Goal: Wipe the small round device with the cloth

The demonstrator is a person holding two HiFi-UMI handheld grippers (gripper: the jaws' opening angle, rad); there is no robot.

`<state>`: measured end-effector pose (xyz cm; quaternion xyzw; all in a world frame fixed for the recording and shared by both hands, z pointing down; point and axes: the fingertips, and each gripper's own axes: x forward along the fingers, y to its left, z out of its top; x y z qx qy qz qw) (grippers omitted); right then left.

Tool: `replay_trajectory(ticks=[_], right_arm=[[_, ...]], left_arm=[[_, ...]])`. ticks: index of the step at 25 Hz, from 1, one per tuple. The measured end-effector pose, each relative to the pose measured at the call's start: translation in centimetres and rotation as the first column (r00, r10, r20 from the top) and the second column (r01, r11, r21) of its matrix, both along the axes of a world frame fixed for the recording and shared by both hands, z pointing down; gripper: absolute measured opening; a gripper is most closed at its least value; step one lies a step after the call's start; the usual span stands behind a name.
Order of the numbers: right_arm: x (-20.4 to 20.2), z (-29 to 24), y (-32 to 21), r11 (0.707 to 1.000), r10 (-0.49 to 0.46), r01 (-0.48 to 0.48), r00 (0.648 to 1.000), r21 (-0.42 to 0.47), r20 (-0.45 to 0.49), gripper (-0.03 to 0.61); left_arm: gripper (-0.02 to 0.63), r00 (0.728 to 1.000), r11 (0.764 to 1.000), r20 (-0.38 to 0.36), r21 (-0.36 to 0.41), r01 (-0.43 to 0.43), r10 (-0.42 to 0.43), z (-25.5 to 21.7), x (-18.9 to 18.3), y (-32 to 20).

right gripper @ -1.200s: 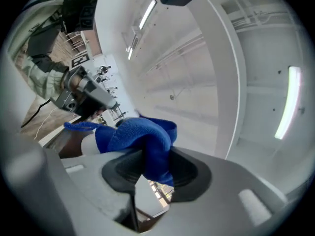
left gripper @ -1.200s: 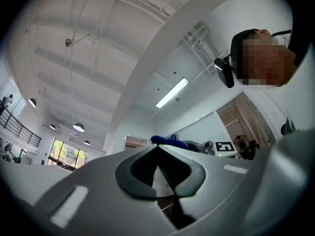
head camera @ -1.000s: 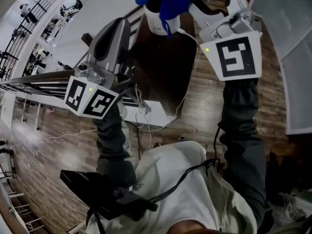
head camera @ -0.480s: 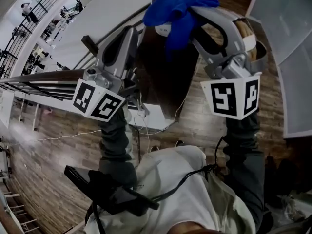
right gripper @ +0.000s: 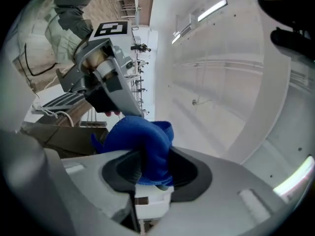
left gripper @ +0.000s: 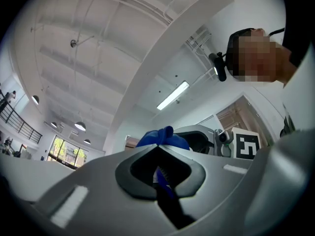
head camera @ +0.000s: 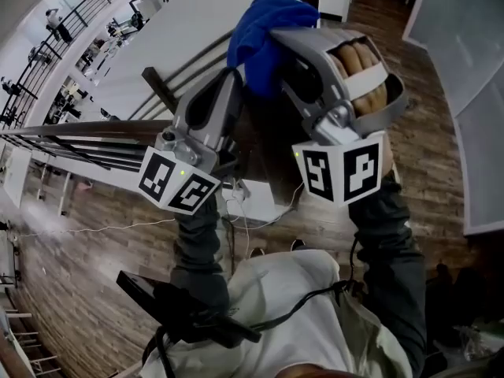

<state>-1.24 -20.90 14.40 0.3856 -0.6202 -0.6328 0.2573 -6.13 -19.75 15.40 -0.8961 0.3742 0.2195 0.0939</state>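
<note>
Closer together than a second ago, our right gripper clamps the crumpled blue cloth over the small white device, and our left gripper pinches one fold of it.

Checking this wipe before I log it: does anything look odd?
Yes. The blue cloth is a bunched wad clamped in the right gripper, and a strip of it is also pinched in the left gripper. Both are held up in the air, and no round device can be made out under the cloth.
</note>
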Motion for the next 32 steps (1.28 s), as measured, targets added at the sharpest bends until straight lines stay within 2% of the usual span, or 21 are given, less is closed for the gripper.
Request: replay_trajectory(ticks=[4, 6, 8, 10, 12, 15, 18, 21, 23, 27, 32], right_arm=[[-0.4, 3.1, 0.7, 0.988, -0.027, 0.029, 1.0, -0.153, 0.013, 0.137], [0.2, 4.3, 1.1, 0.975, -0.04, 0.057, 0.996, -0.216, 0.081, 0.138], [1.1, 4.4, 1.9, 0.957, -0.062, 0.116, 0.977, -0.264, 0.203, 0.138], [1.8, 3.8, 2.9, 0.943, -0.094, 0.192, 0.937, -0.273, 0.336, 0.138], [2.7, 3.4, 4.0, 0.939, -0.089, 0.226, 0.887, -0.259, 0.453, 0.137], [4.3, 3.5, 5.3, 0.949, -0.042, 0.222, 0.793, -0.225, 0.607, 0.138], [6.1, 4.3, 6.3, 0.958, -0.003, 0.204, 0.708, -0.201, 0.706, 0.137], [7.7, 5.4, 7.0, 0.96, 0.056, 0.176, 0.647, -0.22, 0.76, 0.137], [8.3, 6.0, 7.1, 0.957, 0.082, 0.168, 0.623, -0.235, 0.778, 0.138], [8.0, 6.8, 7.2, 0.957, 0.105, 0.152, 0.613, -0.247, 0.783, 0.137], [8.1, 7.0, 7.7, 0.958, 0.119, 0.137, 0.609, -0.252, 0.784, 0.137]], left_arm=[[0.002, 1.0, 1.0, 0.012, 0.018, 0.017, -0.017, -0.1, -0.7, 1.1], [0.002, 1.0, 1.0, 0.016, 0.011, 0.024, -0.024, 0.6, -0.8, 1.5], [0.002, 1.0, 1.0, 0.015, -0.013, 0.022, -0.021, 1.6, -1.0, 1.8], [0.002, 1.0, 0.999, 0.001, -0.039, 0.011, -0.011, 2.8, -1.3, 2.1], [0.002, 1.0, 0.999, -0.017, -0.054, -0.001, 0.0, 3.5, -1.7, 2.7], [0.002, 0.999, 0.997, -0.037, -0.07, -0.014, 0.011, 4.6, -1.7, 3.3], [0.002, 0.998, 0.995, -0.058, -0.096, -0.024, 0.019, 6.0, -1.2, 3.5], [0.002, 0.997, 0.991, -0.068, -0.132, -0.037, 0.028, 7.7, -0.8, 3.6], [0.002, 0.997, 0.986, -0.068, -0.156, -0.049, 0.039, 8.7, -0.6, 3.4], [0.002, 0.995, 0.981, -0.066, -0.178, -0.083, 0.072, 9.7, -0.2, 3.2], [0.002, 0.994, 0.981, -0.052, -0.162, -0.103, 0.095, 9.2, 0.1, 3.6]])
